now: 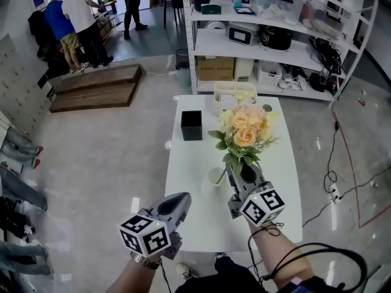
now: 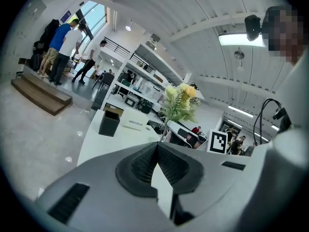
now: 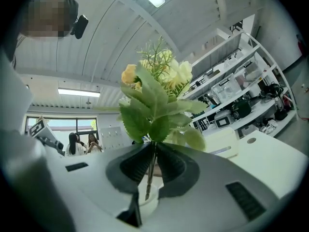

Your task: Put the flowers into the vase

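Observation:
A bouquet of peach and cream flowers [image 1: 244, 130] with green leaves stands upright over the white table [image 1: 201, 224]. My right gripper [image 1: 244, 173] is shut on its stems. In the right gripper view the stems [image 3: 150, 170] run down between the pads, and their ends hang just over the mouth of a small white vase [image 3: 147, 202]. The vase [image 1: 215, 177] stands on the table just left of the right gripper. My left gripper [image 1: 182, 197] hovers at the table's near left edge. Its jaws meet at the tips and hold nothing [image 2: 157, 146]. The bouquet [image 2: 179, 100] shows ahead of it.
A black box [image 1: 191, 125] stands at the table's far left. A pale lidded container [image 1: 235, 94] sits at the far end. White shelves [image 1: 275, 38] with equipment stand behind. Cables [image 1: 335, 176] lie on the floor at right. People [image 1: 76, 17] stand far left by a wooden platform [image 1: 91, 87].

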Demonstrator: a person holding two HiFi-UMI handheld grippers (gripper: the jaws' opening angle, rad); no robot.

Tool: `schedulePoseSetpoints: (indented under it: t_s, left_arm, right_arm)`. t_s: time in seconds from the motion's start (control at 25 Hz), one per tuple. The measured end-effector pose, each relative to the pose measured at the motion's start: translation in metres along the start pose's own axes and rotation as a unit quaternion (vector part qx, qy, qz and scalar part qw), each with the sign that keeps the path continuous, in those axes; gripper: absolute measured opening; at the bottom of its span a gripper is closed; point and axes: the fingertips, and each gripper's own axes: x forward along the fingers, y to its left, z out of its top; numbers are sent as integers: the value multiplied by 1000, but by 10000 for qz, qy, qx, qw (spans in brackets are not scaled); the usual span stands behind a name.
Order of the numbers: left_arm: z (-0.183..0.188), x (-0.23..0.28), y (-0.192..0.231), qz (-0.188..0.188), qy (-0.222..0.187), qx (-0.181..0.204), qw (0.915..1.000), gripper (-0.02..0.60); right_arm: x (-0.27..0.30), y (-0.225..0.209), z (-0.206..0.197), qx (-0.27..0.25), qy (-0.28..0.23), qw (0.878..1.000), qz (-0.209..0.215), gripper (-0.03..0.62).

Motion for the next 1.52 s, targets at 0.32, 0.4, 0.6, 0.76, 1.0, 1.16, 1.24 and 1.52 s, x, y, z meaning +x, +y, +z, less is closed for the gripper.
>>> schedulePoseSetpoints:
  t_s: [0.32, 0.4, 0.6, 0.76, 1.0, 1.16, 1.24, 1.52]
  left_arm:
    - [-7, 25, 8, -10, 97, -152, 9998, 2]
    - [-8, 31, 8, -16, 114, -181, 9998, 2]
    - [-9, 43, 14, -16, 146, -231, 9996, 2]
    - [-15, 55, 16, -26, 178, -254, 9995, 2]
    - [-24, 71, 21, -71, 273, -220, 9994, 2]
    - [-31, 76, 21, -101, 283, 74, 9995, 2]
    - [-35, 78, 21, -110, 306, 152, 9994, 2]
    - [-40, 86, 22, -61, 257, 477, 9985, 2]
  right_arm:
    - [-1, 0, -17, -148, 244, 9996, 48, 44]
    - [-2, -1, -19, -174, 293, 9994, 54, 46]
    - [-5, 1, -25, -224, 374, 9990, 83, 49]
    - [-7, 0, -28, -249, 420, 9988, 97, 51]
    - [-4, -1, -30, -256, 510, 9982, 165, 52]
    - [-4, 0, -30, -252, 580, 9978, 206, 52]
    - [-4, 1, -32, -252, 605, 9976, 239, 52]
    - [-6, 2, -38, -302, 701, 9965, 326, 55]
